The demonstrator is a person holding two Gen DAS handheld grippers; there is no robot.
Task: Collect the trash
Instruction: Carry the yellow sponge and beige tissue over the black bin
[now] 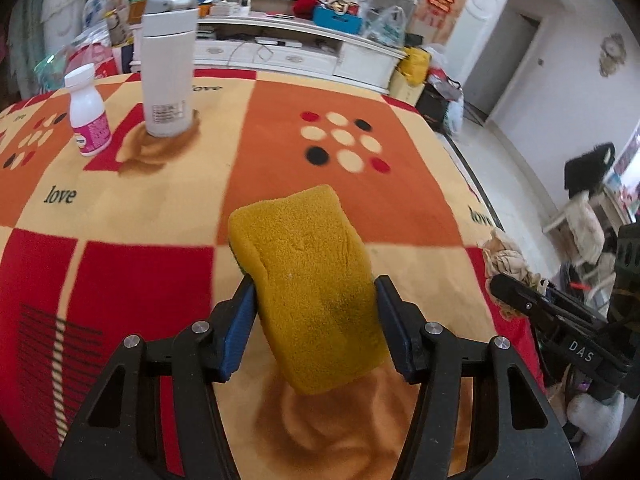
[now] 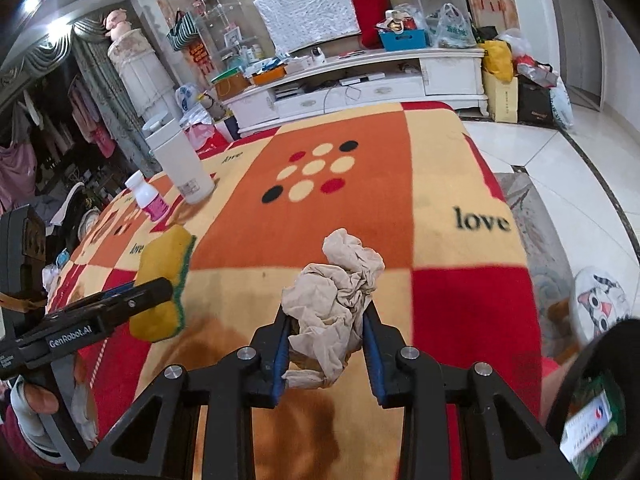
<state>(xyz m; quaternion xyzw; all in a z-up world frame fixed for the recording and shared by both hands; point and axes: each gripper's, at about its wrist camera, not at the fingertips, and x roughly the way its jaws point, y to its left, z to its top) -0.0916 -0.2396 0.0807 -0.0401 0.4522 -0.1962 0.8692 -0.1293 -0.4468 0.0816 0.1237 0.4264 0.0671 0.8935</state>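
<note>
your left tool [image 1: 316,312] is clamped on the yellow sponge [image 1: 308,280], your right tool [image 2: 326,344] on crumpled paper [image 2: 336,300], both lifted above the blanket-covered tabletop [image 2: 440,184]. pickup looks done; next you need a bin, none clearly visible.

Even, bright indoor daylight; ceiling lights [image 2: 38,12] glare at upper left of the right wrist view; soft shadows; strong fisheye bending and dark corners; slight motion blur across the blanket [image 1: 280,120].
</note>
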